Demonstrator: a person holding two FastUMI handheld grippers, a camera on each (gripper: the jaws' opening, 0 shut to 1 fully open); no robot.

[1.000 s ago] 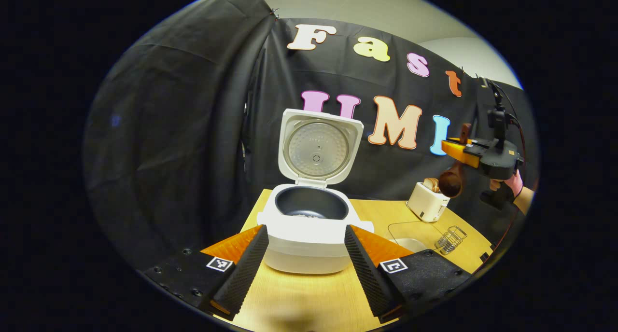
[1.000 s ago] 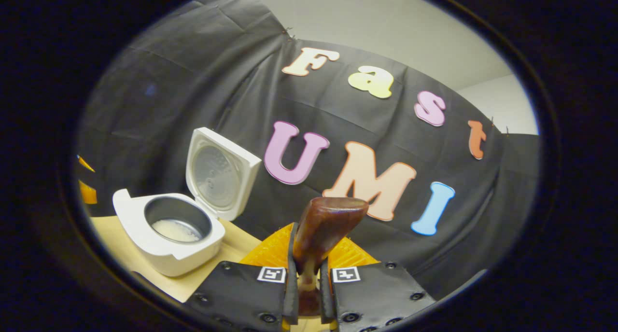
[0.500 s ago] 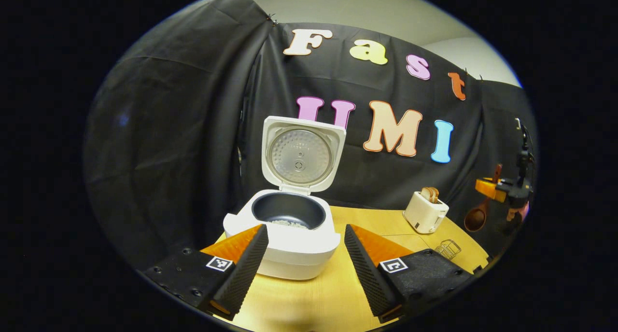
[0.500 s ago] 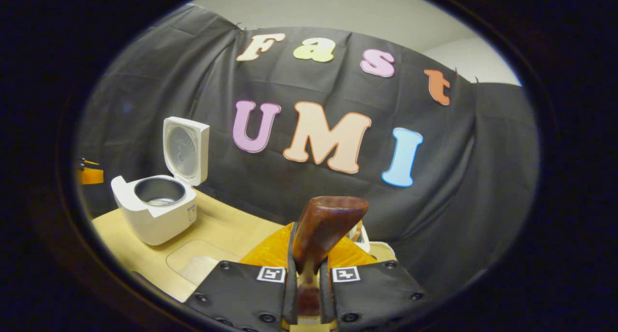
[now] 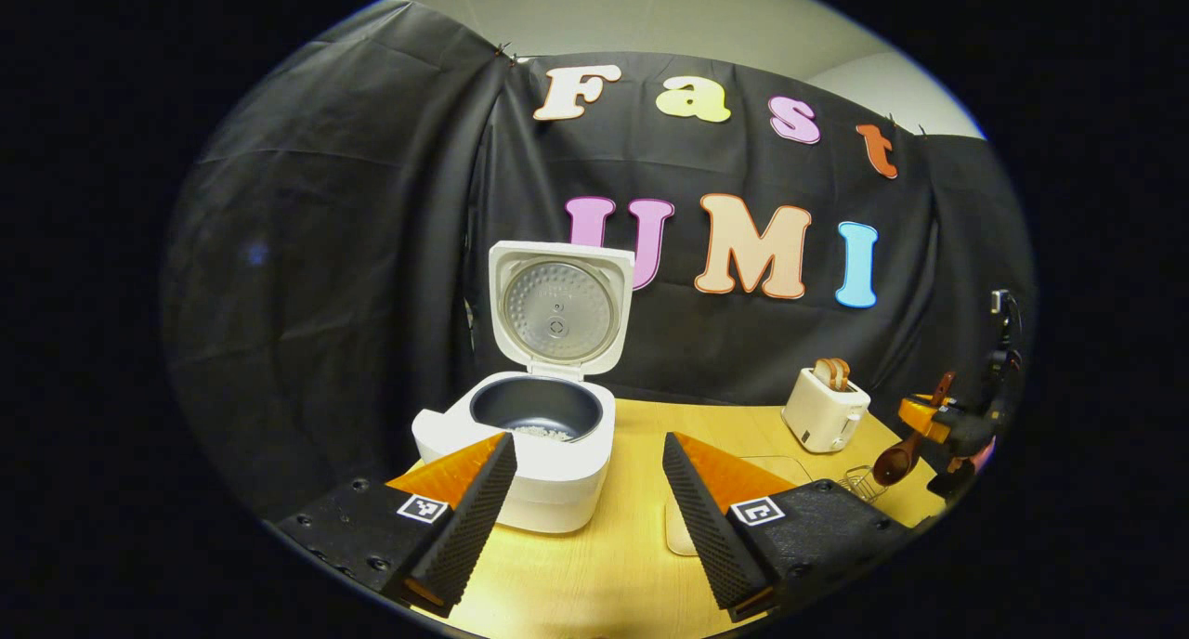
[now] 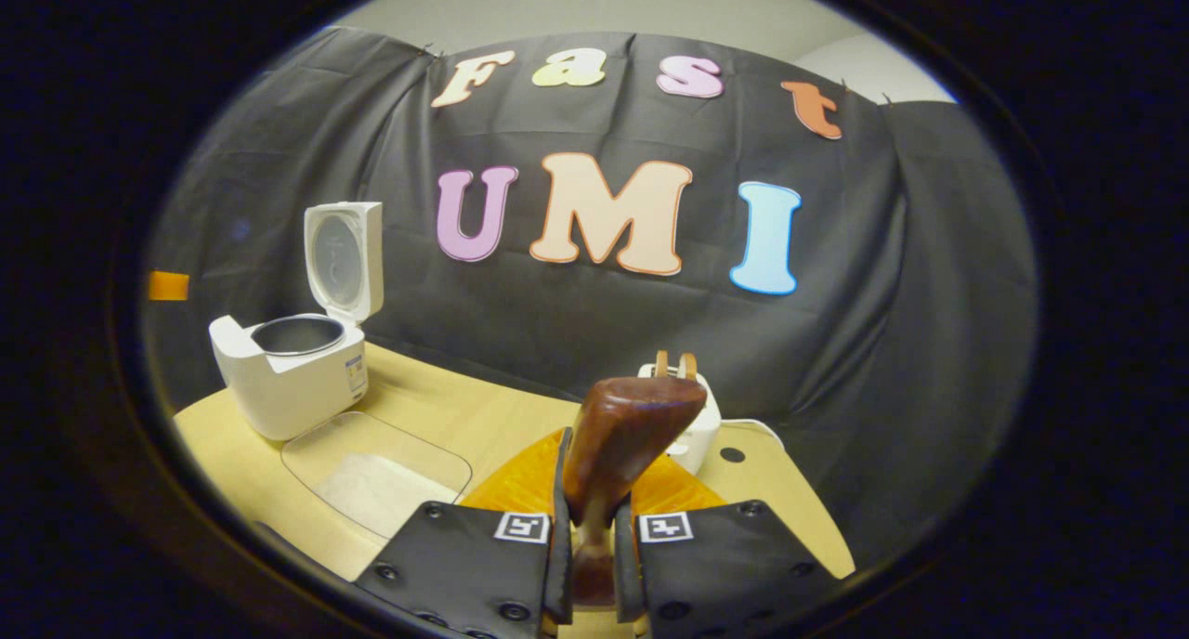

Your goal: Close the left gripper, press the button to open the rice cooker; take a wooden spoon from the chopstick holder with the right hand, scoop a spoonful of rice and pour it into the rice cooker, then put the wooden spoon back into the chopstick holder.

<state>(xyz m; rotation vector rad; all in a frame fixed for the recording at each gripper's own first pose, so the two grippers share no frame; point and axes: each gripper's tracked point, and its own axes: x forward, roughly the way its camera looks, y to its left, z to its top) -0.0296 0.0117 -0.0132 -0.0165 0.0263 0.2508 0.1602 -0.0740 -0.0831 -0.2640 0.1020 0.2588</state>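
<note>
Spoon handle pinched between my right gripper (image 6: 590, 565) fingers: the wooden spoon (image 6: 613, 449) hangs bowl-down above the chopstick holder (image 5: 859, 481) at the desk's (image 5: 594, 574) right edge. My left gripper (image 5: 585, 518) hovers with jaws spread wide. The rice cooker (image 5: 529, 435) sits lid-up toward the desk's back-left corner, a little rice in its pot.

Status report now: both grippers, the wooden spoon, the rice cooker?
Left gripper open, empty. Right gripper shut on wooden spoon, near chopstick holder. Rice cooker open, rice inside. Nothing in the way.
</note>
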